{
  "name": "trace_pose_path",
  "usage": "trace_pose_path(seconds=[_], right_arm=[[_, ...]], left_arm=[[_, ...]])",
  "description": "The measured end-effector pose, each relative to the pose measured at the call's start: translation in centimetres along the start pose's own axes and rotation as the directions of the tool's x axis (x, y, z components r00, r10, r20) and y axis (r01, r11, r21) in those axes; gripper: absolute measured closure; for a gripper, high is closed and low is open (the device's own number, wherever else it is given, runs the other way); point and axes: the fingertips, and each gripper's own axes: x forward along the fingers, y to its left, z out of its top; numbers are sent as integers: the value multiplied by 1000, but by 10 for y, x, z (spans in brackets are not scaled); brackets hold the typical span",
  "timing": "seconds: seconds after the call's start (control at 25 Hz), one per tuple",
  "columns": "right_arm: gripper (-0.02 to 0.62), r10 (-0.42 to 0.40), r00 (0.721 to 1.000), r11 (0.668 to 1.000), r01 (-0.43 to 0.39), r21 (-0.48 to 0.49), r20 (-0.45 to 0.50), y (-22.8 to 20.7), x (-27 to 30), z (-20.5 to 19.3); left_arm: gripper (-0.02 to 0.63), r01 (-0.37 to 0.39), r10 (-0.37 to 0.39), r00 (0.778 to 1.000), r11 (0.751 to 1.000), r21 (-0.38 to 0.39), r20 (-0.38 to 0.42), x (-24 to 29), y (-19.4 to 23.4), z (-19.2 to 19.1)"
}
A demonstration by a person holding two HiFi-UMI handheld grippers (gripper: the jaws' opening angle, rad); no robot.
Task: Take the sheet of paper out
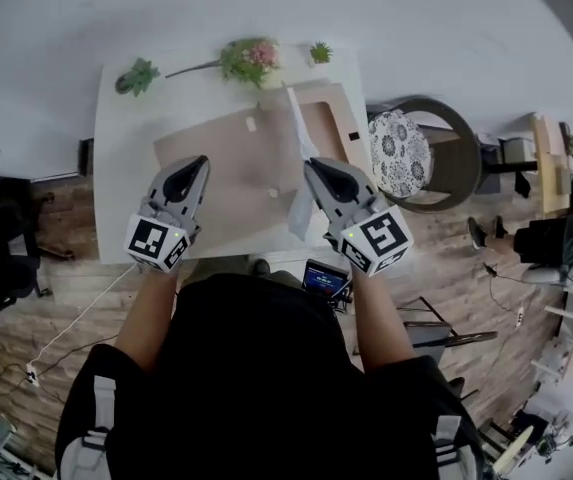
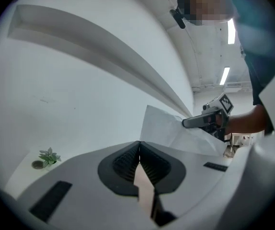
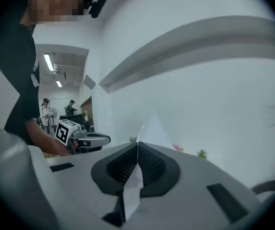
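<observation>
The person is wearing a black short-sleeved top (image 1: 256, 368) at lower centre. The grey left gripper (image 1: 198, 164) and right gripper (image 1: 315, 168) are each bearing a white cube (image 1: 158, 243) with black markers.

Table (image 1: 116, 168) left strip bare; 3 plants (image 1: 249, 60) line far edge, chair (image 1: 406, 153) right; sheet of paper (image 1: 297, 128) hangs mid-table.

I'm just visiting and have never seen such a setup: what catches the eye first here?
The white sheet of paper, pinched in the right hand-held gripper and held edge-on above the white table. Next, the left hand-held gripper clamped on the brown envelope beside it, and small green plants along the table's far edge.
</observation>
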Motion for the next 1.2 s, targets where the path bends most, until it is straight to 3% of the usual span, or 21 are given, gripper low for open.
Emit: trace_pose_path(seconds=[0.16,0.44,0.72,1.2], right_arm=[[578,-47,992,999,49,-15,118,10,-66,19],[578,-117,966,988,137,-73,230,33,-160,23],[578,-166,953,977,195,-92,252,58,-204,6],[578,-283,925,959,281,43,253,138,-233,-21]], left_arm=[[603,-8,7,999,999,39,40,-15,-38,28],[603,-24,18,997,997,80,76,-71,-109,55],[603,-56,51,995,997,58,85,-116,-141,53],[603,-40,35,993,998,41,112,-208,-159,58]])
